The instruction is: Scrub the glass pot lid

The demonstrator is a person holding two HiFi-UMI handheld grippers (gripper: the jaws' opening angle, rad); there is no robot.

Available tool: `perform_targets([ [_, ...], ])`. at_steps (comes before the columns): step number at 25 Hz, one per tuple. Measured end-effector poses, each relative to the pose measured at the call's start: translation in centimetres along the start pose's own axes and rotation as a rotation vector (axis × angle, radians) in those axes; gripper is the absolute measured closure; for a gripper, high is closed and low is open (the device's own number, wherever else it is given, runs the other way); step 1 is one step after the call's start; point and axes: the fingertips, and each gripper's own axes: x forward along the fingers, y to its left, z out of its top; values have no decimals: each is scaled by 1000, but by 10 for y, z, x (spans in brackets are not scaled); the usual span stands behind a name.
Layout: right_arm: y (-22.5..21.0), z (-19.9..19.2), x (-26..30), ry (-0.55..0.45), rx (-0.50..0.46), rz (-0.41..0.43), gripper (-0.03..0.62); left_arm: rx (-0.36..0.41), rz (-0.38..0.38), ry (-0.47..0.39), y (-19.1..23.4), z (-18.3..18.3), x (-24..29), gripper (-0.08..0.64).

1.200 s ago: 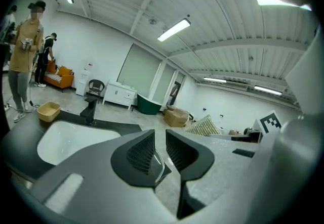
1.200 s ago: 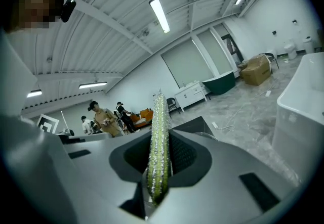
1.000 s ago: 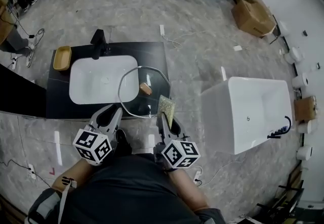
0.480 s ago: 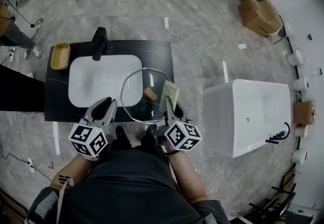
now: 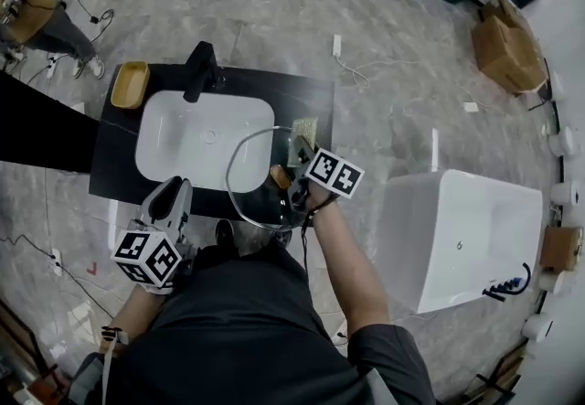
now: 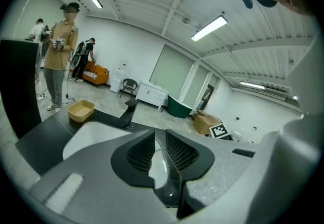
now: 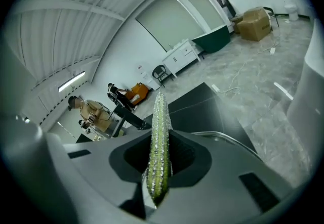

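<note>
— What can't you make out from up there?

— Whether the sponge (image 5: 305,131) really touches the glass pot lid (image 5: 251,197). They meet at the lid's far right rim, but my right gripper (image 5: 300,149) and its marker cube cover that spot. The brown knob (image 5: 281,176) is only a smudge beside the cube, and I can't tell which face of the lid is up.

— Where does the lid sit?

— On the dark counter (image 5: 306,92), overlapping the right end of the white basin (image 5: 196,143). Its near rim reaches past the counter's front edge.

— And your grippers?

— The right jaws are clamped on the sponge, which is held edge-on, its top sticking out beyond them. My left gripper (image 5: 174,188) hangs by the counter's front edge, apart from the lid's left rim. Its jaws are a thin slit apart with nothing in them.
</note>
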Motion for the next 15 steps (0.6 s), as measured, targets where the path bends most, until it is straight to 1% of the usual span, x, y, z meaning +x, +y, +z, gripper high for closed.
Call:
perform_targets([
  [5, 10, -8, 57, 127, -43, 58, 528, -50, 102, -17, 28, -4, -16, 489],
  [8, 14, -21, 78, 227, -49, 104, 528, -70, 136, -20, 37, -9, -22, 489],
  [10, 11, -32, 87, 290, -31, 120, 528, -78, 150, -21, 40, -11, -25, 489],
  [12, 2, -42, 89, 328, -8, 116, 528, -80, 158, -21, 42, -12, -26, 489],
  [15, -17, -46, 84, 332, 0, 81, 528, -72, 149, -15, 38, -12, -21, 489],
])
